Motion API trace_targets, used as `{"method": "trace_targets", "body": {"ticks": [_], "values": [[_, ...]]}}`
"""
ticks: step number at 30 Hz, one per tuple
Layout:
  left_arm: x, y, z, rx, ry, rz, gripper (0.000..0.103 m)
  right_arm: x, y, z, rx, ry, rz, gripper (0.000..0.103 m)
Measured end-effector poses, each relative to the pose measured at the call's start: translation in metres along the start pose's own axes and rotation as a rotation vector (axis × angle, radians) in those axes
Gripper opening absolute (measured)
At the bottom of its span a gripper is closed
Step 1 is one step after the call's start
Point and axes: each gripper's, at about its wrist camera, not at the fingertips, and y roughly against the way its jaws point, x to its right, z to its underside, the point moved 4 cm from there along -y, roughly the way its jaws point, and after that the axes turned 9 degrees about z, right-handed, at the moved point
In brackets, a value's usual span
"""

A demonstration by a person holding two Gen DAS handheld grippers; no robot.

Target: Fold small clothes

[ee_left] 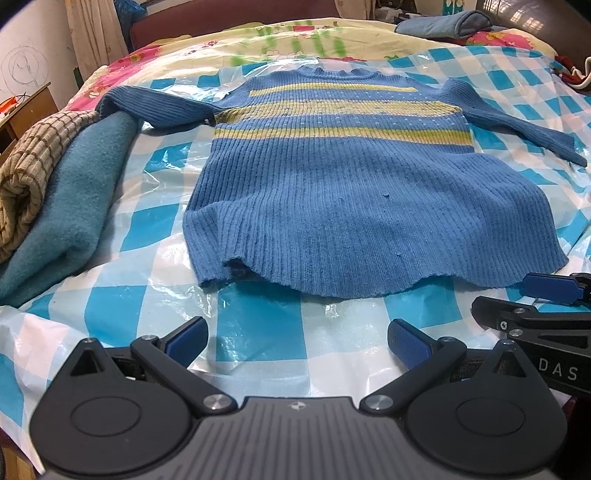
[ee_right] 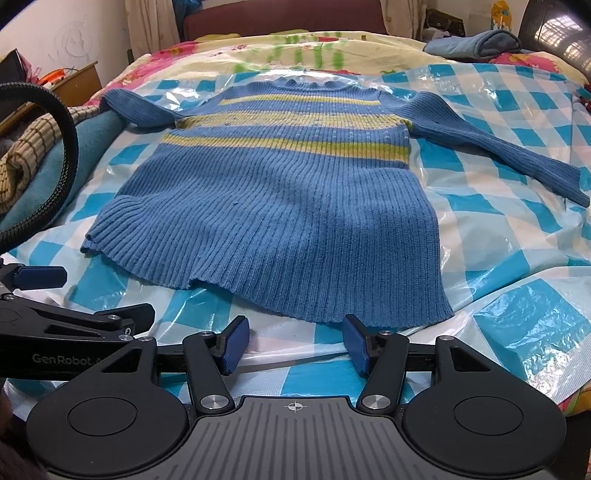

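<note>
A small blue ribbed sweater (ee_left: 332,206) with yellow stripes lies flat, front up, on a blue-and-white checked plastic sheet (ee_left: 147,229); it also shows in the right wrist view (ee_right: 280,206). Both sleeves are spread out sideways. My left gripper (ee_left: 297,338) is open and empty, just short of the hem. My right gripper (ee_right: 295,345) is open and empty, its right fingertip close to the hem's right part. The right gripper's fingers (ee_left: 546,286) show at the right edge of the left wrist view, and the left gripper's fingers (ee_right: 40,277) at the left edge of the right wrist view.
A teal blanket (ee_left: 70,206) and a checked beige cloth (ee_left: 26,177) are piled at the left, under the sweater's left sleeve. A folded blue cloth (ee_left: 447,22) lies at the far right of the bed. A black cable (ee_right: 55,155) loops at the left.
</note>
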Motion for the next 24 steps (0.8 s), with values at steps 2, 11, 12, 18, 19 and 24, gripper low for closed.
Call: {"method": "trace_targets", "body": {"ticks": [2,11,12,18,19,24], "values": [[-0.0001,0.0025,-0.0004,0.007,-0.003,-0.007,0.103,-0.0010,-0.0002,-0.0002,0.000,0.001,-0.003,0.056],[0.0013,0.0036,-0.0030,0.003,-0.002,-0.012,0.103,0.0032,0.0014,-0.0013,0.003,-0.008,-0.016,0.057],[0.0015,0.0040,-0.0037,0.007,-0.003,-0.012,0.103,0.0033,0.0017,-0.0014,0.003,-0.008,-0.015,0.057],[-0.0019,0.0035,-0.0031,0.006,0.015,-0.009,0.103,0.0011,0.0070,-0.0043,0.031,-0.003,-0.009,0.057],[-0.0025,0.0032,-0.0031,0.004,0.015,-0.012,0.103,-0.0001,0.0078,-0.0048,0.036,0.004,-0.006,0.057],[-0.0063,0.0023,-0.0023,-0.010,0.021,-0.022,0.103,-0.0057,0.0097,-0.0068,0.049,0.026,-0.005,0.057]]}}
